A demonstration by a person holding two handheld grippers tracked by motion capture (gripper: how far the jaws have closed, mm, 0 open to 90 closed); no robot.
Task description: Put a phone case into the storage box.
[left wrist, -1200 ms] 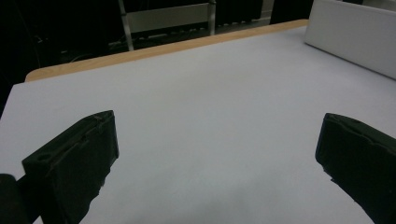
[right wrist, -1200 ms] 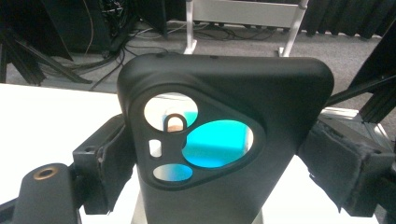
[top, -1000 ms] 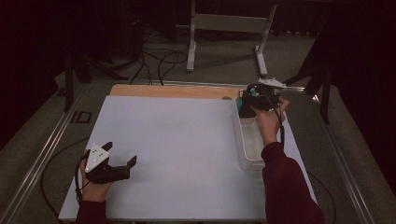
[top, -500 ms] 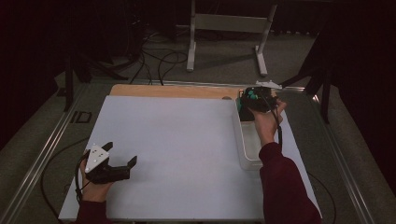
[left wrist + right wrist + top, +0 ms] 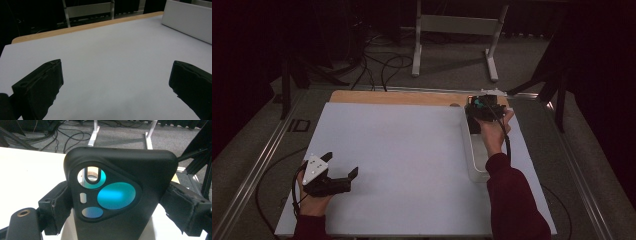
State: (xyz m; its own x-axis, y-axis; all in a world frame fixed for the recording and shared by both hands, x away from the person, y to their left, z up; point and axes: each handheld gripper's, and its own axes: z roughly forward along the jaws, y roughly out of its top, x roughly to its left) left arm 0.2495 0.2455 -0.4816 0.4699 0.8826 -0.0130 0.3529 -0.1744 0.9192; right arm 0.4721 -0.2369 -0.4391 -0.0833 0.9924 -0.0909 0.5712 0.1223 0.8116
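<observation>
A black phone case (image 5: 150,170) with camera cut-outs showing teal stands upright between the jaws of my right gripper (image 5: 120,205), which is shut on its sides. From above, that gripper (image 5: 479,109) hovers over the far end of a clear plastic bin (image 5: 472,160) at the table's right. My left gripper (image 5: 343,165) rests near the front left of the white table sheet (image 5: 402,150), jaws wide open with nothing between them. In the left gripper view, the left gripper (image 5: 117,67) frames bare sheet.
A wooden strip (image 5: 397,97) runs along the table's far edge. The bin's white wall (image 5: 187,22) shows far off in the left gripper view. Beyond the table are a metal stand (image 5: 452,30) and cables (image 5: 382,65) on the floor.
My right gripper has shifted slightly left and toward the bin's far end with the phone case in it. The left gripper has stayed put.
</observation>
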